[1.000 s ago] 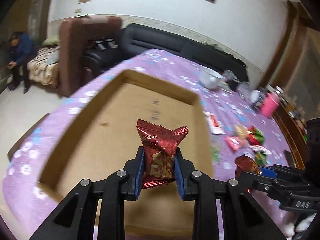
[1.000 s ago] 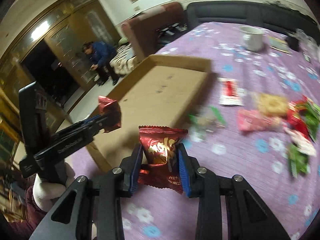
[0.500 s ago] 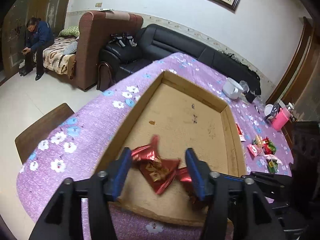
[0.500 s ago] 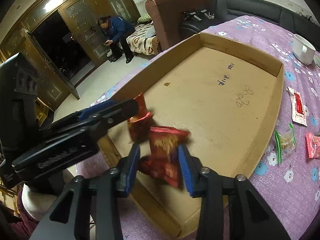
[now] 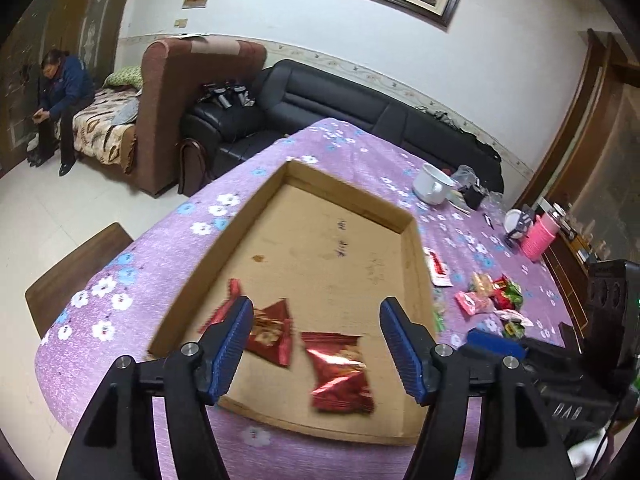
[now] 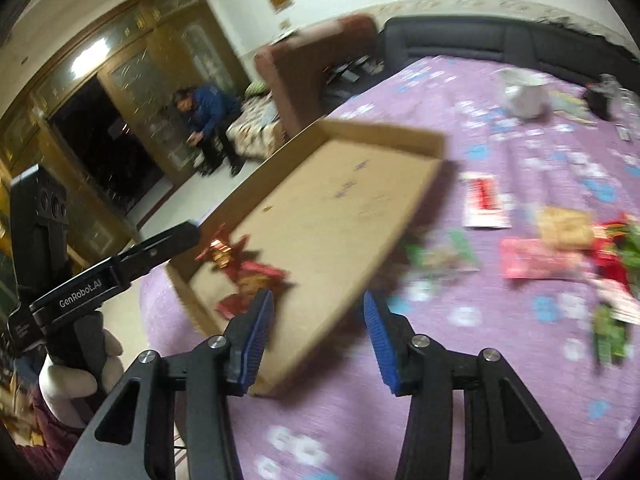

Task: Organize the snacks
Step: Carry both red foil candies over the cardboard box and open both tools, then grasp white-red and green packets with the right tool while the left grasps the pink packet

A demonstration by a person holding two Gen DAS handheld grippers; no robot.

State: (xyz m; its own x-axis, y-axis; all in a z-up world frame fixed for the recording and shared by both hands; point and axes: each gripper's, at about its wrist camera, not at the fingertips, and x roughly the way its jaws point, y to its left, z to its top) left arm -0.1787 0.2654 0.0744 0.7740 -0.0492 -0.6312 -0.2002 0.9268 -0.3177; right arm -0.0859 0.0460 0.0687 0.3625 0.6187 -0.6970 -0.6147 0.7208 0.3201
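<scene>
Both the left gripper (image 5: pixel 316 344) and right gripper (image 6: pixel 318 338) have just been opening; the fingers are released, nothing between them. Two red snack packets (image 5: pixel 340 372) are seen lying in the cardboard tray (image 5: pixel 224 236), at six o'clock on the surface (image 5: pixel 160 248).

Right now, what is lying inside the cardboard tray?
Inside the cardboard tray, two red snack packets lie at the near end: one partly behind the left tongs, one beside it. Some pen marks show farther back. The near left corner is covered.
</scene>
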